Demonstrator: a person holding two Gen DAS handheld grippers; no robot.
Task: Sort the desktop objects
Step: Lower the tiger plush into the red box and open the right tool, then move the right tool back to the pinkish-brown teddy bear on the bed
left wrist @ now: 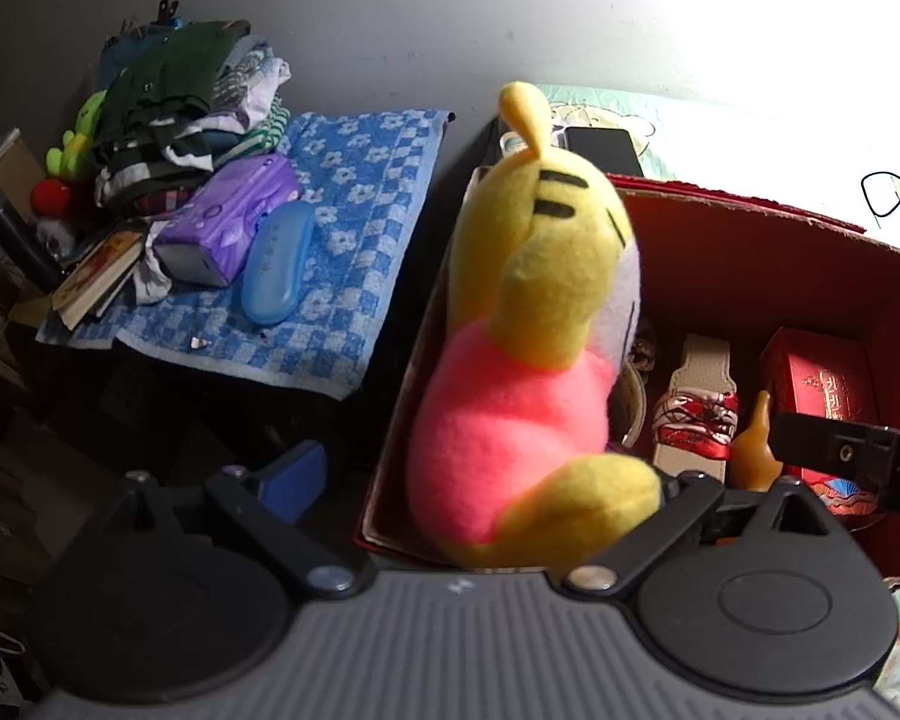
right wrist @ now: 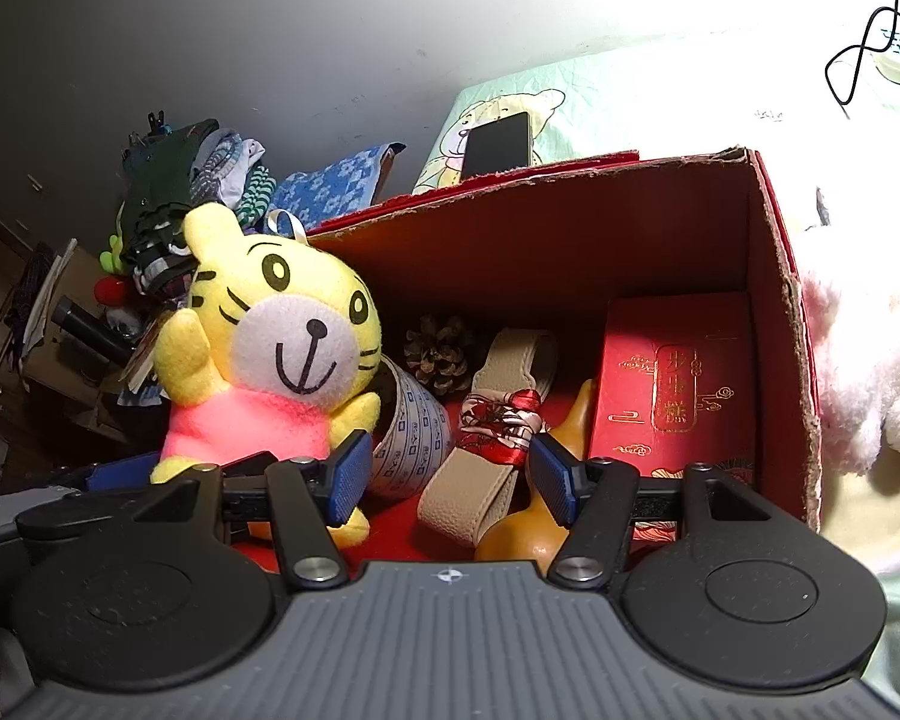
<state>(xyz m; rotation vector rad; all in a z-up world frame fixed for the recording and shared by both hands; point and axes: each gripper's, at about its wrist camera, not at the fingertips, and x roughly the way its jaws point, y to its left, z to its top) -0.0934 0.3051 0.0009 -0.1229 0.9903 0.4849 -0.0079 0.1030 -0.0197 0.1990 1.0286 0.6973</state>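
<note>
— Dim room, grey wall behind; from the left wrist, what's outside the box?

— A blue checked towel [left wrist: 306, 240] carries a purple tissue pack [left wrist: 228, 222] and a blue case [left wrist: 277, 261] near its left edge, with a clothes pile [left wrist: 180, 96] at the far corner. Those look unsorted yet, I'd judge.

— And the left gripper [left wrist: 480, 480]?

— Spread wide; the plush tiger [left wrist: 528, 360] sits between the fingers, standing at the left wall of the red cardboard box [left wrist: 750, 252]. Whether a finger touches it, I can't tell.

— Now the right wrist?

— The right gripper [right wrist: 444, 474] is released, fingers apart, hovering at the box's near edge. Inside: tiger in the near left corner, a printed tape roll [right wrist: 414, 444] beside it, a pine cone [right wrist: 441, 351] at the back wall, a beige strap with a red scarf [right wrist: 498, 432], an amber gourd [right wrist: 546, 498], a red gift box [right wrist: 678, 384] against the right wall.

— Progress?

— Well along; the towel's items and a pink plush [right wrist: 858, 360] outside the right wall remain.
</note>
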